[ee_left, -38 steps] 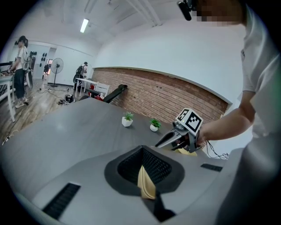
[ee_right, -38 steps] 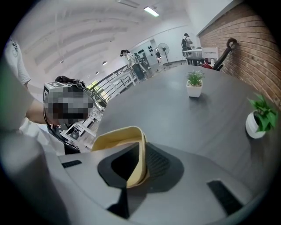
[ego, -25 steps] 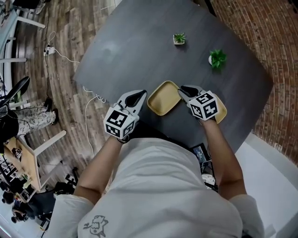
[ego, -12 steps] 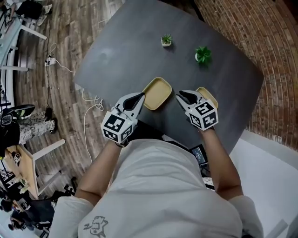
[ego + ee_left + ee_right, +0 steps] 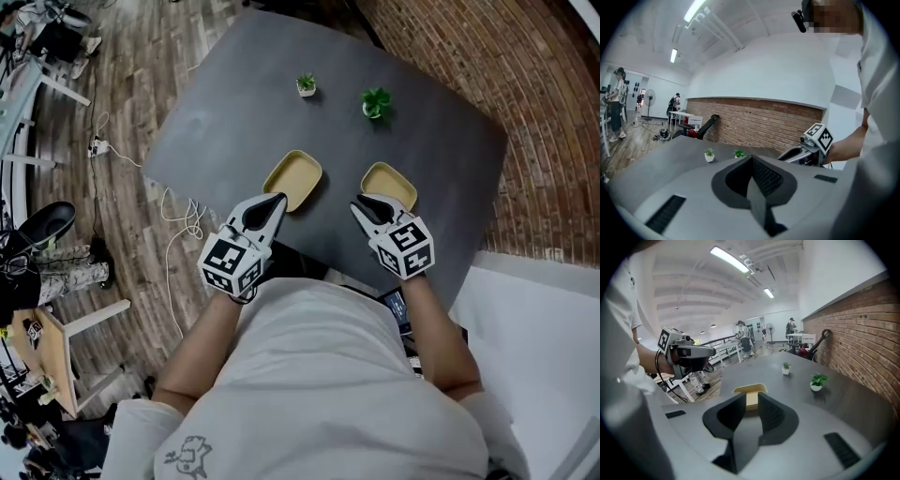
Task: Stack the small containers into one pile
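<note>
Left container: the left container [image 5: 292, 178] is lying flat on the table, a shallow tan tray, squarish with rounded corners and a raised rim, smooth and matte, just ahead of your left gripper's tip.
Right container: the right container [image 5: 390, 184], showing the same shape and tan finish, is sitting flat just beside your right gripper's tip. Bare table is showing between the two trays, so they are lying side by side, unstacked.
Left gripper: you are holding the left gripper [image 5: 277, 199] over the near edge of the table. Its two dark ribbed pads are pressing flat together into one ridge, clenched on nothing.
Right gripper: you are carrying the right gripper [image 5: 358, 201] with its jaws released and standing apart. In the right gripper view, a strip of the left container [image 5: 750, 391] is showing through the gap, lying on the table beyond, and the pads are not touching it.
Marker cubes: each smooth white gripper shell is bearing a cube with black-and-white squares, the left cube [image 5: 230, 262] and the right cube [image 5: 405, 248].
Table: the table [image 5: 234, 112] is presenting a dark grey matte top with rounded corners.
Plants: a spiky plant [image 5: 307, 84] in a small white pot and a leafier plant [image 5: 376, 103] in a white pot are standing toward the far side.
Surroundings: worn wood planks [image 5: 122, 56] are running along one side of the table and rough red brick [image 5: 525, 112] along the other.
</note>
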